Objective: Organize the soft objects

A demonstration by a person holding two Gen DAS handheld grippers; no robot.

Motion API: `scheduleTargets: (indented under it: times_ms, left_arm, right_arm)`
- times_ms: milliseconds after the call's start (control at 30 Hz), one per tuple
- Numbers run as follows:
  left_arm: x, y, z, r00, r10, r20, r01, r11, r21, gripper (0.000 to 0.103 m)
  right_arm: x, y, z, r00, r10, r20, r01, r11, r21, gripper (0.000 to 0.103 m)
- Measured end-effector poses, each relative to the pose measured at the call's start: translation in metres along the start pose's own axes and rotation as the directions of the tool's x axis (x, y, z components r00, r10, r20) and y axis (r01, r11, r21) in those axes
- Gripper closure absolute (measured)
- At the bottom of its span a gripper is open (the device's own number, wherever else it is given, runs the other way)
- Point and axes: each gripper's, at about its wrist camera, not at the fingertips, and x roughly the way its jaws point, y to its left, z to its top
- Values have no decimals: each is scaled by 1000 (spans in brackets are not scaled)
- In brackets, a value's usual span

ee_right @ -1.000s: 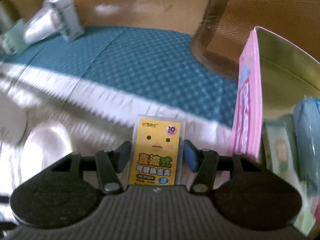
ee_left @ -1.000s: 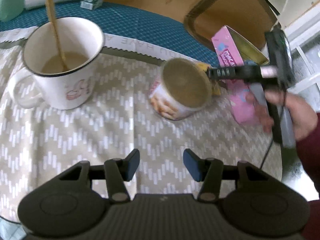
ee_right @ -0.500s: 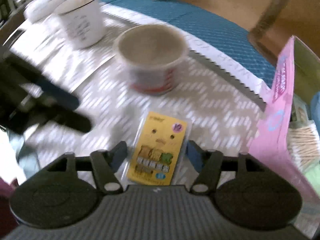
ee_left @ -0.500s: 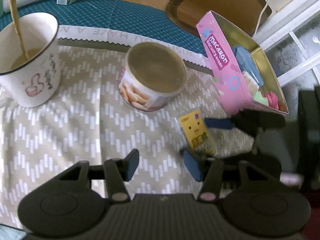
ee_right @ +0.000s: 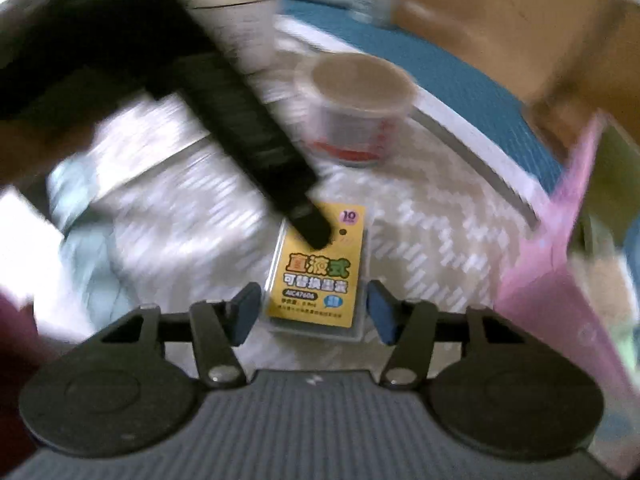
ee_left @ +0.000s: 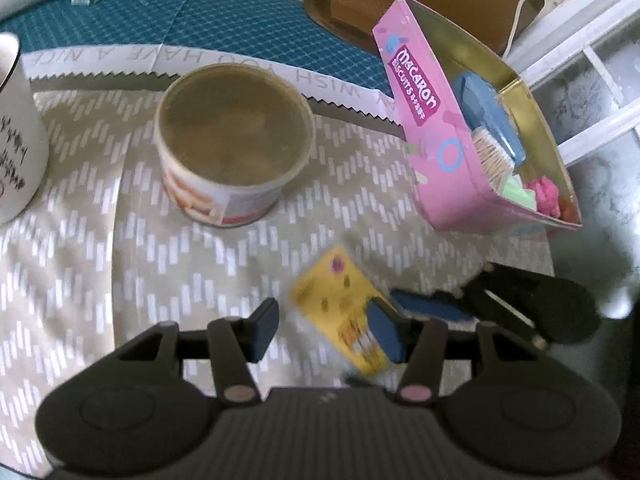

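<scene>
right tool (ee_right: 310, 312) spread, straddling the yellow refill pack (ee_right: 320, 276); left tool (ee_left: 326, 330) spread, empty. pack judged light, stiff, slippery: pinch its long edges.

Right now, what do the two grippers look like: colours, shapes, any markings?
Both look alike. The left gripper has a black ribbed body with two round discs, black finger arms with pale pivot screws, and blue fingertips. The right gripper is the same, with a small pale mark at the centre of the body. No cables show.
</scene>
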Motion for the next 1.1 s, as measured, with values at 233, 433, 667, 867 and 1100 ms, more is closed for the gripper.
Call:
scheduleTargets:
  times_ms: [233,433,667,867,1100]
  left_arm:
    - [15,-20,-4,999,14,-32,-13,999,32,53]
    - [19,-44,9,999,38,-6,-37,996,83,53]
    - [41,-70,34,994,111,25,-113,975,191,49]
    - [49,-82,26,995,98,2,-95,960,263,63]
    - [55,-102,4,997,27,-77,-5,965,264,70]
  right_arm:
    - [-25,-49,-32,981,-194,10,193,978,83,40]
    - [-33,-62,-45,986,-163,18,157,971,180,40]
    - [-20,-56,-43,996,-91,26,82,968,238,40]
    - [-2,-53,-40,996,-91,-7,90,970,226,43]
    - [-23,-70,-69,997,-73,-35,79,968,239,40]
